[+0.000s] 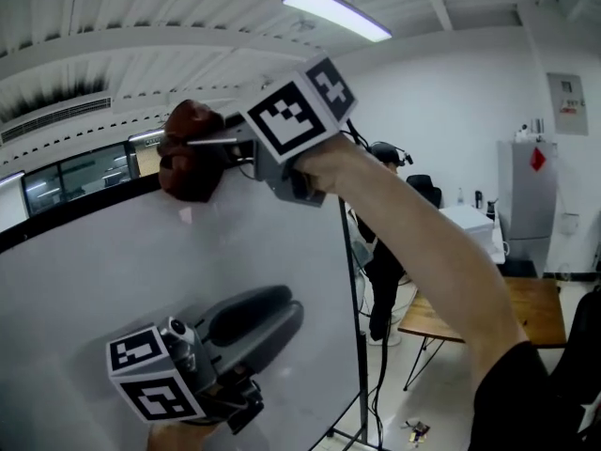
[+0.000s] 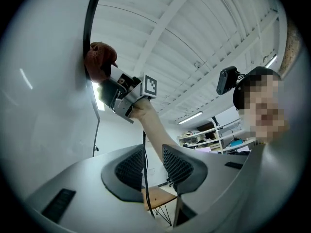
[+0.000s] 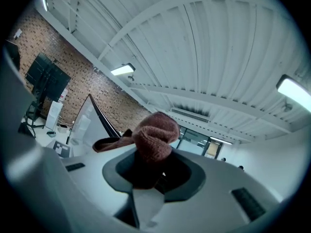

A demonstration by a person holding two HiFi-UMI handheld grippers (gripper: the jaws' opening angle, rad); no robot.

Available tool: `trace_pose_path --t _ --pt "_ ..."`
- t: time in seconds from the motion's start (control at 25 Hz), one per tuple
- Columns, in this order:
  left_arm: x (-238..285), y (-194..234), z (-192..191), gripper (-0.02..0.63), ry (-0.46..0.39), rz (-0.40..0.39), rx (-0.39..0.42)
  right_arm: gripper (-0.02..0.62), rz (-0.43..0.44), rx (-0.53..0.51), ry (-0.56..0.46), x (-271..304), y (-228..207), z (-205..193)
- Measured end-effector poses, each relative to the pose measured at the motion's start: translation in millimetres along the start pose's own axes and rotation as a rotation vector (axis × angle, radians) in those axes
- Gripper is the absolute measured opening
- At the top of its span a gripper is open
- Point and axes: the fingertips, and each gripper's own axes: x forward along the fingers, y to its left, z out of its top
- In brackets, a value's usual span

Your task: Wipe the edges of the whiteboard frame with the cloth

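The right gripper [image 1: 218, 146] is clamping the bunched red-brown cloth [image 1: 191, 160] and pressing it onto the top edge of the whiteboard frame [image 1: 84, 210], apparently to rub it clean, while the left gripper [image 1: 268, 316] is idling lower down, jaws slightly apart and empty.

A long ceiling light [image 1: 335, 10] glows under a white ribbed ceiling [image 1: 141, 7] in a workshop room. By the far white wall, a person in dark clothes [image 1: 383, 271] stands beside a wooden table [image 1: 488, 310] on thin black legs, near a tall grey cabinet [image 1: 526, 214] (a red diamond sticker [image 1: 537, 159] on its front). A brick wall [image 3: 63, 47] carries a dark screen [image 3: 46, 79]; stocked shelves [image 2: 204, 139] line another side.
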Motion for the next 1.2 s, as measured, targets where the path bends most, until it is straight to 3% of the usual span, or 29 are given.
trace_pose_path --t 0.12,0.32,0.56,0.8,1.2 --pt "1 2 -9 0.114 0.026 -0.023 -0.012 0.117 -0.017 0.001 0.006 -1 -4 -3" --pt "44 22 -20 0.115 0.045 -0.019 -0.011 0.117 -0.013 0.011 -0.011 -34 -45 -21" --pt "38 41 -19 0.114 0.040 0.003 -0.005 0.117 -0.002 -0.002 -0.034 -26 -52 -20" --pt "150 87 -47 0.114 0.037 0.038 0.008 0.117 0.065 -0.037 -0.037 -85 -115 -61" --pt "185 133 -59 0.115 0.042 0.120 0.009 0.115 0.144 -0.063 -0.072 -86 -148 -74"
